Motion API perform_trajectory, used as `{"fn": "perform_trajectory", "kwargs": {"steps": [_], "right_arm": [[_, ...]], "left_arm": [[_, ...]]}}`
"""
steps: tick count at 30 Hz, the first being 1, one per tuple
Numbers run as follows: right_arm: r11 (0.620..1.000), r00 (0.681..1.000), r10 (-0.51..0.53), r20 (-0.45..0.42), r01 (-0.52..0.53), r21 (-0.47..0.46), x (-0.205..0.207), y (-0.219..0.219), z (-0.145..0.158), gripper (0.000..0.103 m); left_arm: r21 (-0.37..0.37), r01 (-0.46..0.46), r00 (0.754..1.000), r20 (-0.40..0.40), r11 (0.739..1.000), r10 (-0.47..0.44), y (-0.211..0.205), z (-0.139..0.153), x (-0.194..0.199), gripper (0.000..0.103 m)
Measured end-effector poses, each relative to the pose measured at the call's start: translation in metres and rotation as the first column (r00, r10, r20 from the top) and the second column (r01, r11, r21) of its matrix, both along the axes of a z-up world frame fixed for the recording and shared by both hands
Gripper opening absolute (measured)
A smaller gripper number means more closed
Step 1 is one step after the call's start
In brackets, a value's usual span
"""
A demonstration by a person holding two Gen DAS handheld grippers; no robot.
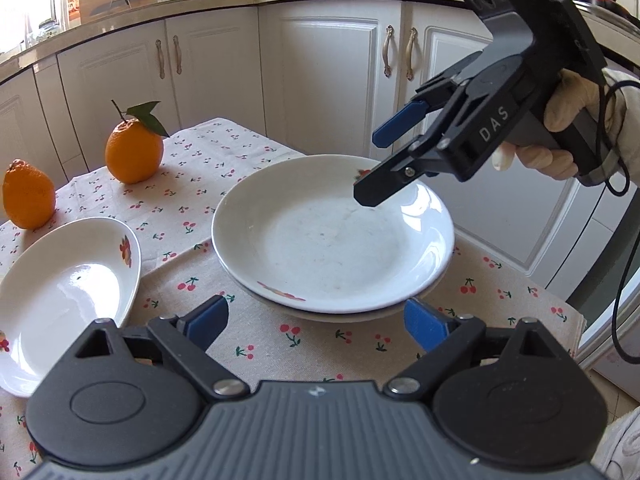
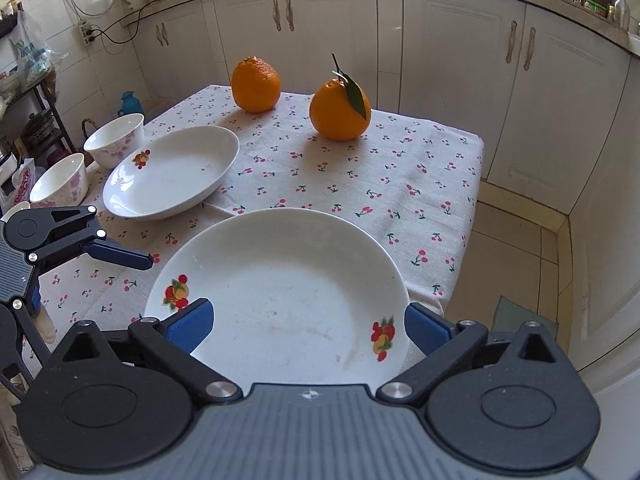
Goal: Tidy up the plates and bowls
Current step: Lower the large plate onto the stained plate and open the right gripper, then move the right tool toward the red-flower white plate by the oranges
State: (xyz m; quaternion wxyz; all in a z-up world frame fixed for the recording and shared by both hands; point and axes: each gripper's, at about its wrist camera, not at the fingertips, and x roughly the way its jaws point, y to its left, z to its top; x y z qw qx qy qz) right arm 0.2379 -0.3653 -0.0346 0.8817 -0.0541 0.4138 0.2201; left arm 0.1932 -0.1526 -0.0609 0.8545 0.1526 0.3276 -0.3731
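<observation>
A round white plate [image 1: 332, 236] with fruit prints lies on top of a second plate whose rim [image 1: 340, 315] shows beneath it, on the cherry-print tablecloth. My right gripper [image 1: 374, 166] hovers open just above this plate's far right rim, with nothing between its fingers. In the right wrist view the same plate [image 2: 280, 296] lies under the open right gripper [image 2: 308, 326]. My left gripper [image 1: 318, 322] stands open just short of the stack's near rim, holding nothing. A white oval dish [image 1: 60, 300] sits left of the stack, also seen as oval dish [image 2: 172, 172].
Two floral bowls [image 2: 116, 140] [image 2: 60, 180] stand by the table's left edge in the right wrist view. Two oranges [image 2: 256, 84] [image 2: 340, 110] sit at the far end. The table edge [image 2: 476, 184] drops to tiled floor on the right. White cabinets [image 1: 328, 76] stand behind.
</observation>
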Motion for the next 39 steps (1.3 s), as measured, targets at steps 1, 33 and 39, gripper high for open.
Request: {"fn": "perform_trajectory", "kwargs": {"steps": [1,33,39], "right_arm": [[1.000,1.000,-0.001,0.011,0.001,-0.004,-0.003,0.004,0.002,0.103],[0.998,0.993,0.046,0.111,-0.040,-0.055,-0.071,0.084,0.021,0.103],[0.996,0.994,0.074,0.086,-0.069,-0.055,-0.050,0.085,0.018,0.103]], "left_arm": [[-0.004,-0.008,1.000,0.004,1.000,0.008,0.002,0.001,-0.001,0.095],[0.036,-0.532,0.847,-0.010,0.846,0.532,0.104,-0.029,0.010,0.099],[0.017,-0.551,0.835,-0.013,0.835,0.551,0.105,-0.032,0.021,0.103]]}}
